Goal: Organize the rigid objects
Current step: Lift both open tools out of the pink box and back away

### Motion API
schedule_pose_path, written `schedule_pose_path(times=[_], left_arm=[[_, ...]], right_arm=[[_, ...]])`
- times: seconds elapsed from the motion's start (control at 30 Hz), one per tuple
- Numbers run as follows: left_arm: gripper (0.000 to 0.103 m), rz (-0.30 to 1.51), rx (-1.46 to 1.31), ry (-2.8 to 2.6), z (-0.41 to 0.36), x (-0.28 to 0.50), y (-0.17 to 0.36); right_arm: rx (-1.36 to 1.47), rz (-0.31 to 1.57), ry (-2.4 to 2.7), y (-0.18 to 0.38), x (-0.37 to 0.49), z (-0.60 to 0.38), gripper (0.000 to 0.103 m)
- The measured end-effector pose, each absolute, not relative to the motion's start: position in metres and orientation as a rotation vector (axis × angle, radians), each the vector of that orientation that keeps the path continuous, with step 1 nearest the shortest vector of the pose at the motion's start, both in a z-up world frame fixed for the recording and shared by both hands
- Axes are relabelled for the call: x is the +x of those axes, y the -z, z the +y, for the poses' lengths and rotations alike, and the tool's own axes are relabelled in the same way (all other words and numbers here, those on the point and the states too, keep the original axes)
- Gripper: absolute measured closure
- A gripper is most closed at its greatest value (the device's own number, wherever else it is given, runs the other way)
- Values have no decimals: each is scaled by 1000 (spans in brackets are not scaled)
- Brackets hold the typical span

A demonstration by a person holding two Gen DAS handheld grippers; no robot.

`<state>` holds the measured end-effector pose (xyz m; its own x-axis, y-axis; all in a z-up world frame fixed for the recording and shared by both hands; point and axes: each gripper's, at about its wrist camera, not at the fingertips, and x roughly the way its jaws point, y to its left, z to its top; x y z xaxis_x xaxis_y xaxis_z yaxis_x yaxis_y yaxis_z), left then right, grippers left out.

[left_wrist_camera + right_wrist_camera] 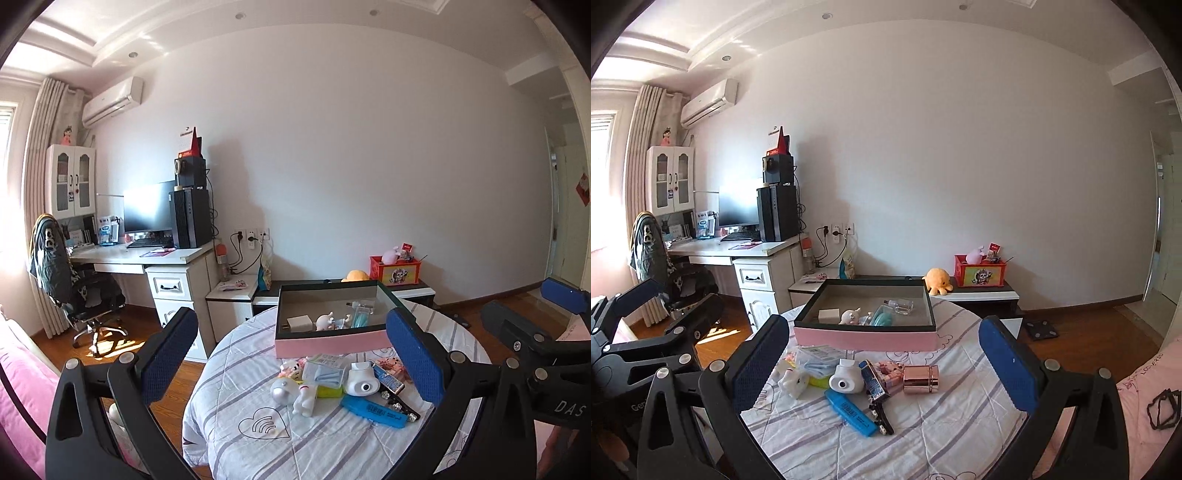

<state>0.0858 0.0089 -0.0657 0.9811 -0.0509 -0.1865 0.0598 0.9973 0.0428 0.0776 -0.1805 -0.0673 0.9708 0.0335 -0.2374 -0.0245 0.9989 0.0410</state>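
Where sunlight enters, round quilted table (923, 435), desk (738, 251)

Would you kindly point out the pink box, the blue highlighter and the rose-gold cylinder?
pink box (866, 336): right wrist view, front pink wall.
blue highlighter (851, 412): right wrist view, middle of body.
rose-gold cylinder (921, 379): right wrist view, middle of side.

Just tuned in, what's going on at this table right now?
Both grippers, left and right, hang open and empty above the round table. The pink box already holds a few small items; a pile, including the blue case and the rose-gold cylinder, still waits in front of it.
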Motion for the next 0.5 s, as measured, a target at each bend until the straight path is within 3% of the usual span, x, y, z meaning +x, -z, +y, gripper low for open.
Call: schedule_pose_path(times=[0.5], left_arm=[[0, 168, 56, 59, 9, 60, 65]], right_arm=[[33, 220, -26, 66, 47, -178, 0]])
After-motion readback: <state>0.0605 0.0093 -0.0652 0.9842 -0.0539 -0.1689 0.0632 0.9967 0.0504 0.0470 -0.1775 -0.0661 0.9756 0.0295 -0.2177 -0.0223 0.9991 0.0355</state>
